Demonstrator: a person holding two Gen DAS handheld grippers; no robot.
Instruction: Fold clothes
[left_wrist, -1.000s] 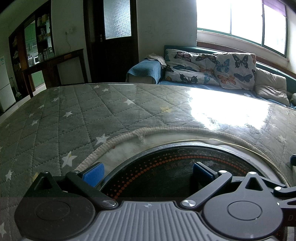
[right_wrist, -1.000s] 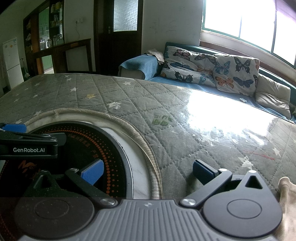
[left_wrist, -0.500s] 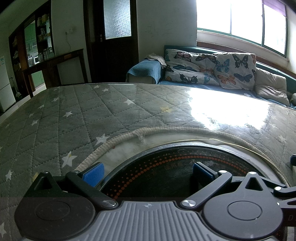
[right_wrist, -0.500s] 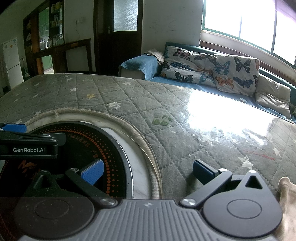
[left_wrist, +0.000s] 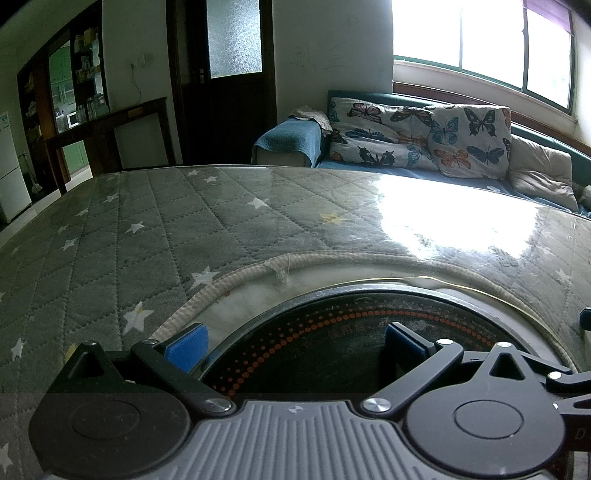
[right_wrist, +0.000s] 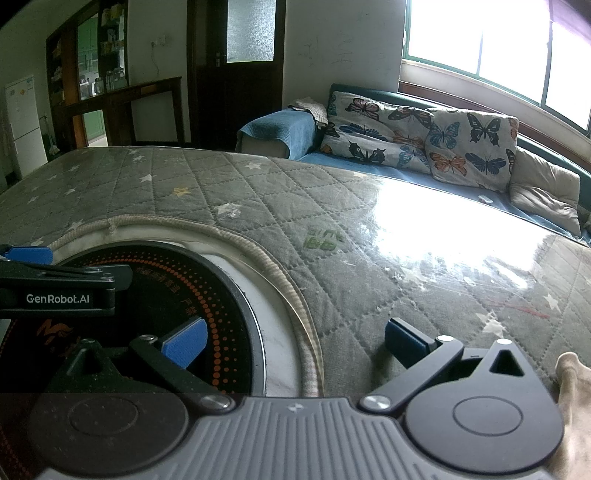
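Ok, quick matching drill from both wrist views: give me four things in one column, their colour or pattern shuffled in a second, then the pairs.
Things:
1. table cover
2. sofa cushions
3. round cooktop
4. cloth at the right edge

Descriptions:
A. beige
B. black with orange dots
C. grey quilted with stars
D. butterfly print

Pairs: 1-C, 2-D, 3-B, 4-A
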